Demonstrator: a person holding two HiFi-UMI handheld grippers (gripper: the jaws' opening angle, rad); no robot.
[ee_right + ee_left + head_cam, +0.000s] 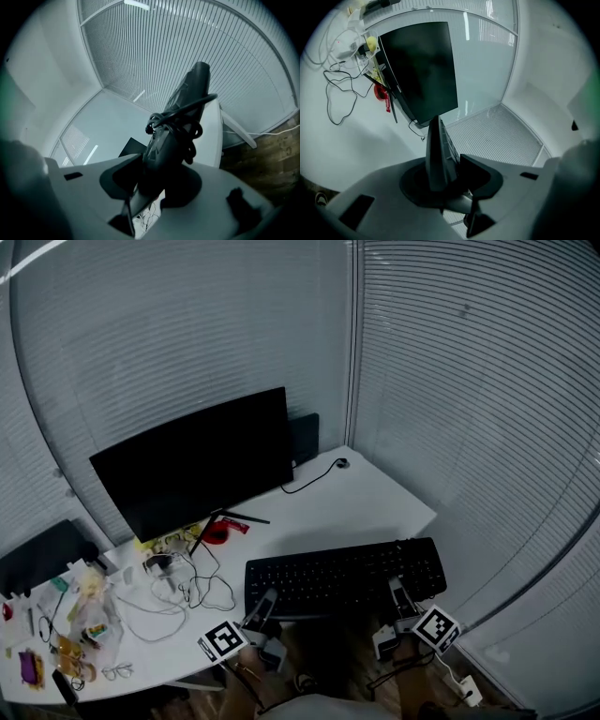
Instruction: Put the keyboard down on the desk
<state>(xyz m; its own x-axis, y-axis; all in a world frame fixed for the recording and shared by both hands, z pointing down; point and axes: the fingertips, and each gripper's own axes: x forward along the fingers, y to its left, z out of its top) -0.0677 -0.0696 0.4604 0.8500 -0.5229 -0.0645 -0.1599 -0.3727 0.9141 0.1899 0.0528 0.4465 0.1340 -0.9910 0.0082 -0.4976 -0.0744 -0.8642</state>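
A black keyboard (345,576) is held level at the front edge of the white desk (361,507), its near side over the edge; I cannot tell whether it rests on the top. My left gripper (265,603) is shut on its left front edge and my right gripper (397,593) on its right front edge. In the left gripper view the keyboard (437,140) runs edge-on out of the closed jaws. In the right gripper view the keyboard (187,98) also shows edge-on, with its coiled cable (187,124) bunched against it.
A dark monitor (197,460) stands at the back of the desk with a red object (217,532) by its foot. Loose cables (183,594), plastic bags and small clutter (80,624) and a pair of glasses (117,671) lie at the left. Slatted blinds (469,381) close in behind and at the right.
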